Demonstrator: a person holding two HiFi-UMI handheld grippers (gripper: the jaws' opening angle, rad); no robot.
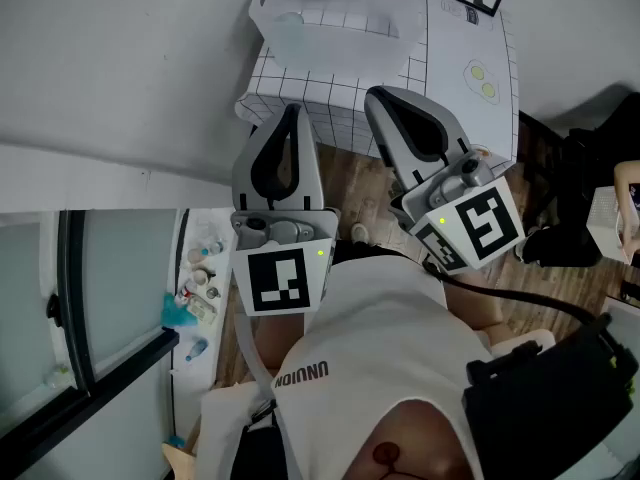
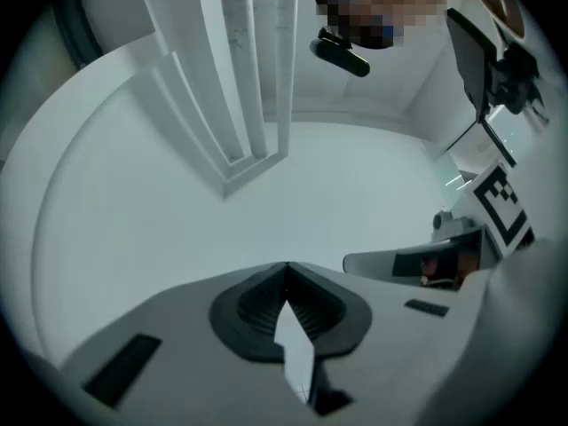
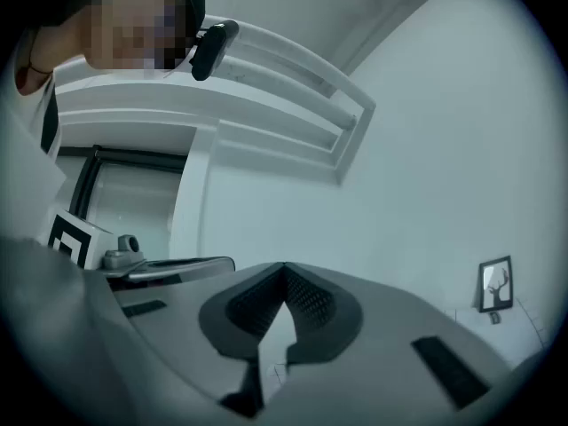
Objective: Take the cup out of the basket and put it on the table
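Left tool (image 1: pixel 292 110) and right tool (image 1: pixel 376 95) closed, empty; basket (image 1: pixel 286 38) lies beyond their tips

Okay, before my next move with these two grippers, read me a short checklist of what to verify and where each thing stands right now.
1. Left gripper jaws open for a grasp: not ok. They are together, with nothing between them.
2. Right gripper jaws open: not ok. They are together and empty.
3. Basket in sight: ok. It sits on the checked table ahead.
4. Cup visible inside the basket: cannot tell.
5. Grippers at the basket: not ok. Both are short of it, touching nothing.
6. Bare cloth beside the basket for setting down: ok.
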